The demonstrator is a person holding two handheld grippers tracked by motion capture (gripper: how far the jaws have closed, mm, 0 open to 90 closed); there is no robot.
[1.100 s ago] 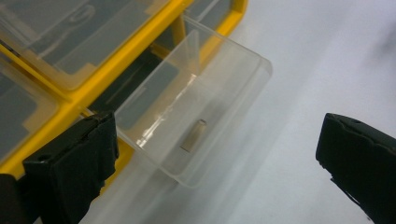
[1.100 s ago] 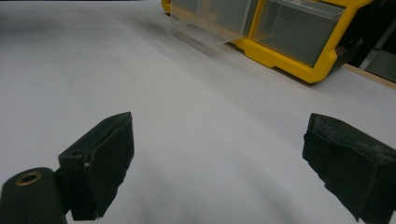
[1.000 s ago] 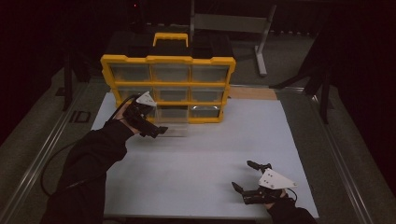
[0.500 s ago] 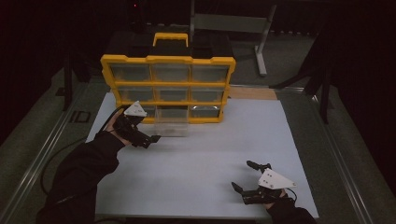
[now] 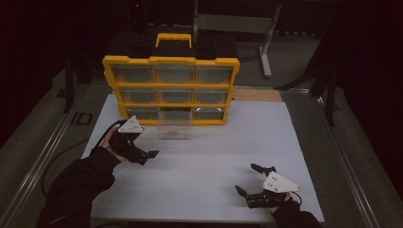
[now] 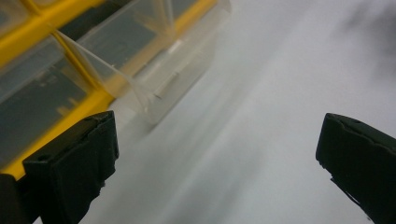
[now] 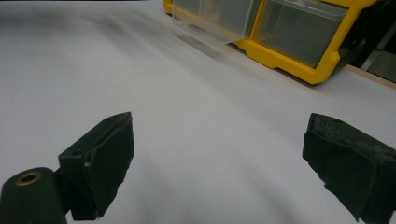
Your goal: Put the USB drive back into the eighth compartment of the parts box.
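Note:
A yellow organiser (image 5: 171,61) with clear drawers stands upright at the back of the white mat (image 5: 209,152). Its bottom middle drawer (image 5: 175,127) is pulled out onto the mat; it also appears in the left gripper view, drawer (image 6: 177,70), and in the right gripper view, drawer (image 7: 215,21). My left gripper (image 5: 147,156) hovers to the front left of that drawer, apart from it, jaws wide open and holding nothing (image 6: 217,149). My right gripper (image 5: 244,178) rests near the front right of the mat, open and with nothing between its jaws (image 7: 219,154).
A black handle with a yellow grip (image 5: 173,40) tops the organiser. A wooden strip (image 5: 256,95) lies behind the mat at the right. Metal rails (image 5: 47,152) run along the table's sides. A grey stand (image 5: 266,42) is at the back.
My left gripper has drawn back from the drawer's front toward the near left. The drawer stays pulled out. The right gripper has not moved.

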